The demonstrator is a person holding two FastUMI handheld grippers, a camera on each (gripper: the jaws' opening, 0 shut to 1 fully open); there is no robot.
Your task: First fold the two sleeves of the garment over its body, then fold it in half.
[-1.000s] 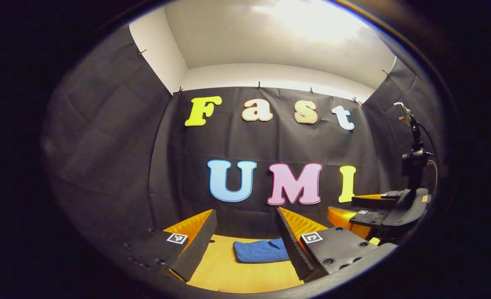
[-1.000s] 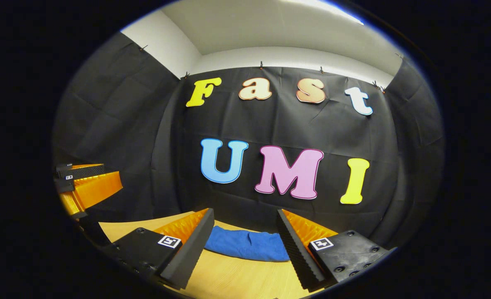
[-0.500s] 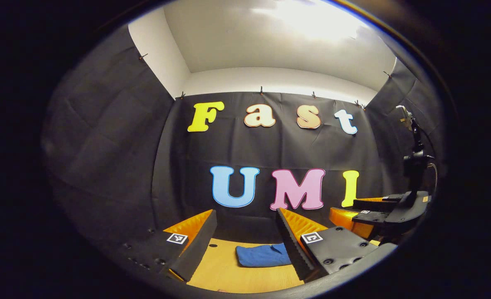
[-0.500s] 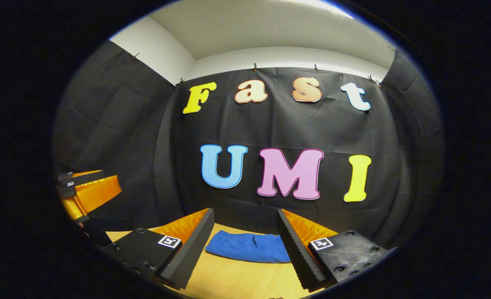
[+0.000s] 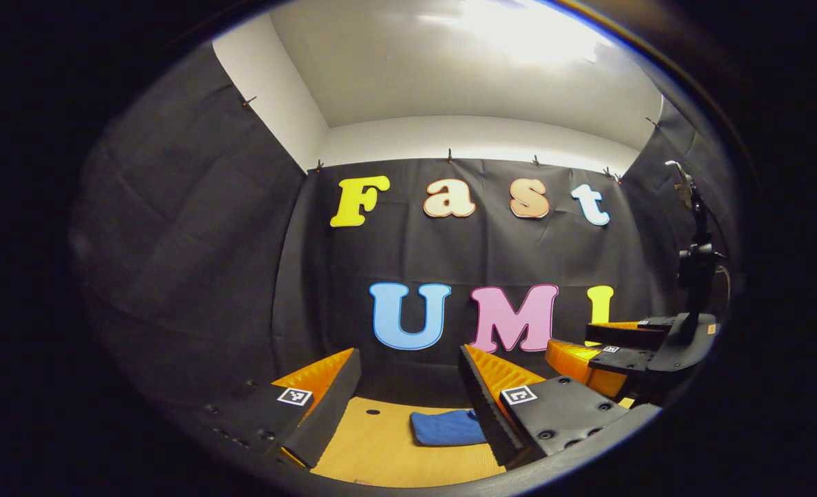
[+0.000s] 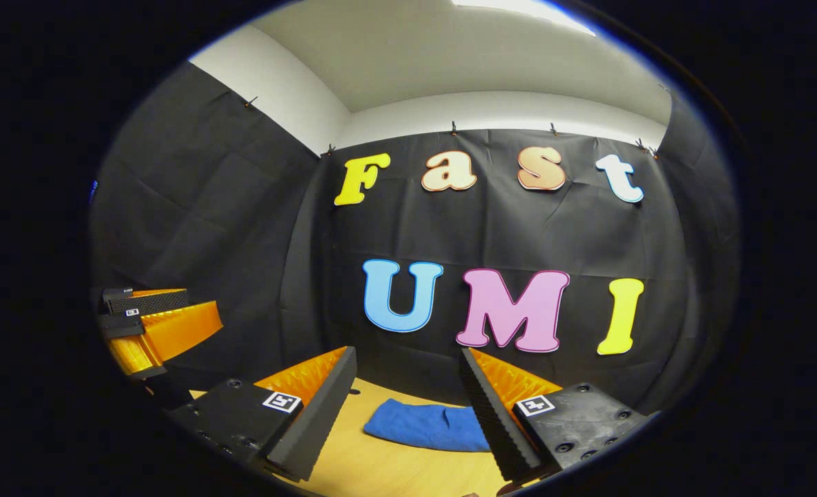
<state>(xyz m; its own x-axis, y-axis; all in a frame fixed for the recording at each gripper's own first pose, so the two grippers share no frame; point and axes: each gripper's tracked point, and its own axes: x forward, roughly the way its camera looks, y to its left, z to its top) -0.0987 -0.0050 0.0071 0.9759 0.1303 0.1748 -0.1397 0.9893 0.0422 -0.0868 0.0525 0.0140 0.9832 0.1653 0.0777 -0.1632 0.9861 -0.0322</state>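
- My left gripper (image 5: 408,397) has its fingers spread wide with nothing between them; it hangs above the wooden table (image 5: 373,449) and touches nothing.
- Ahead of it, seen through the gap and closer to the right-hand finger, the blue garment (image 5: 446,426) lies on the table as a compact folded bundle, well apart from the fingertips.
- A small dark hole (image 5: 372,412) in the tabletop sits just to the left of the garment from here.
- Off to the right of my left gripper I can see the right gripper (image 5: 605,348), raised over the table edge, with a black mount (image 5: 695,276) rising above it.
- My right gripper (image 6: 408,400) is also spread open and empty, raised over the table (image 6: 394,469).
- From it, the garment (image 6: 427,426) lies ahead between the fingers, nearer the right-hand one, flat on the wood and untouched.
- The left gripper (image 6: 152,328) shows far to the left, also held clear of the garment.
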